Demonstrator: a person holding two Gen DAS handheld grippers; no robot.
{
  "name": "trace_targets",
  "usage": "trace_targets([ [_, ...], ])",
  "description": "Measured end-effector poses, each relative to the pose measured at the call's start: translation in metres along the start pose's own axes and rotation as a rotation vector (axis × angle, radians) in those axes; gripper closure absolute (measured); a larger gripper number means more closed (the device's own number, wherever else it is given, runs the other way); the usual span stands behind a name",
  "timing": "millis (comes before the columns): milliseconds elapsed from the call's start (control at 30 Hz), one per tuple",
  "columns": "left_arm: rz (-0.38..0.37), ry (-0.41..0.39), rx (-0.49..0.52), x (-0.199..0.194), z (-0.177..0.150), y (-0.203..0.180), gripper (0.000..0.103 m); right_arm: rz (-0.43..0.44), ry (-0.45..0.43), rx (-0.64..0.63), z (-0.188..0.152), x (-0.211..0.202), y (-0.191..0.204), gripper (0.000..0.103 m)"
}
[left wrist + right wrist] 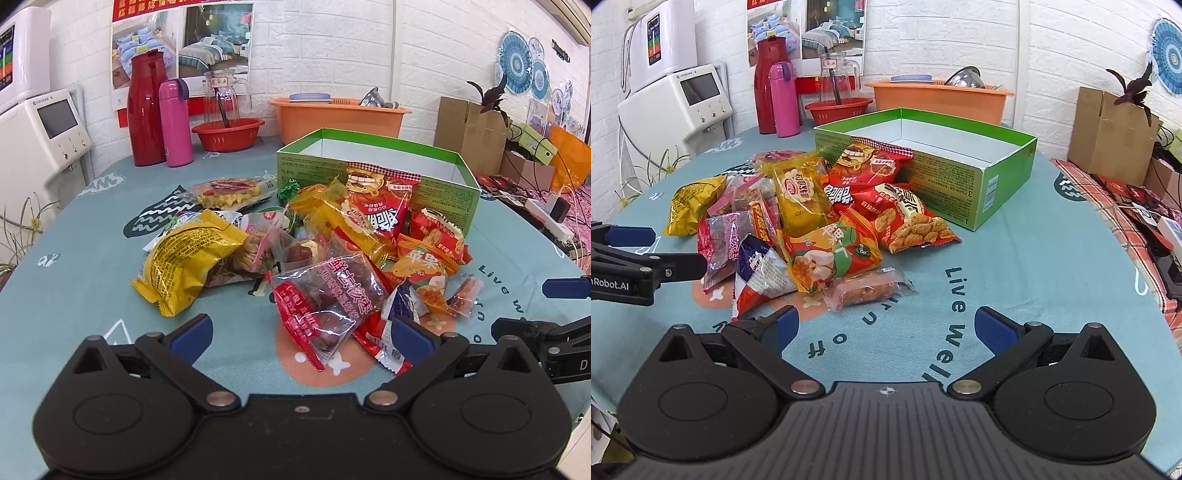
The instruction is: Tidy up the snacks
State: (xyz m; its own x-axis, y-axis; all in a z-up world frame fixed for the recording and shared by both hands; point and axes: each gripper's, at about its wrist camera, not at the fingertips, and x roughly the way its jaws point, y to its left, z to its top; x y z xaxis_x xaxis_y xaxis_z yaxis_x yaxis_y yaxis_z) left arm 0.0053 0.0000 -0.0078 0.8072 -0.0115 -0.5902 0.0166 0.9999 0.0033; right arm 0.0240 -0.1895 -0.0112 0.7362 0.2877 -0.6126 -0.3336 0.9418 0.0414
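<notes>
Teal printed tablecloth (1015,258) with white "Live Well" lettering covers the table. Snack pile (314,251) sits mid-frame in the left wrist view, center-left in the right wrist view, packets overlapping; the clear red-printed date packet (325,306) lies nearest the left gripper (301,334), whose jaws are spread wide apart, holding nothing. Right gripper (886,328) also spread wide, empty, over bare cloth at lower center; the clear-wrapped orange bar (868,288) lies just ahead of it. Yellow packet (184,262) at the pile's left edge. Open green box (960,162) stands behind the pile, upper center, a red chip bag (864,162) leaning on its front wall. Back of table, upper left: red thermos (146,110), pink bottle (177,122), glass pitcher (223,96) in a red basin (229,136), orange tub (336,114). White brick wall (332,48) with bedding poster (184,44); white appliance (40,136) far left; cardboard boxes (1108,129) at right.
</notes>
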Motion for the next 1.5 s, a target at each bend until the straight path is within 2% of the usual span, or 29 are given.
trace_targets([
  [1500,-0.016,0.017,0.002,0.0054,0.0003,-0.0041,0.000,0.004,0.011,0.003,-0.0024,0.0054,-0.0006,0.000],
])
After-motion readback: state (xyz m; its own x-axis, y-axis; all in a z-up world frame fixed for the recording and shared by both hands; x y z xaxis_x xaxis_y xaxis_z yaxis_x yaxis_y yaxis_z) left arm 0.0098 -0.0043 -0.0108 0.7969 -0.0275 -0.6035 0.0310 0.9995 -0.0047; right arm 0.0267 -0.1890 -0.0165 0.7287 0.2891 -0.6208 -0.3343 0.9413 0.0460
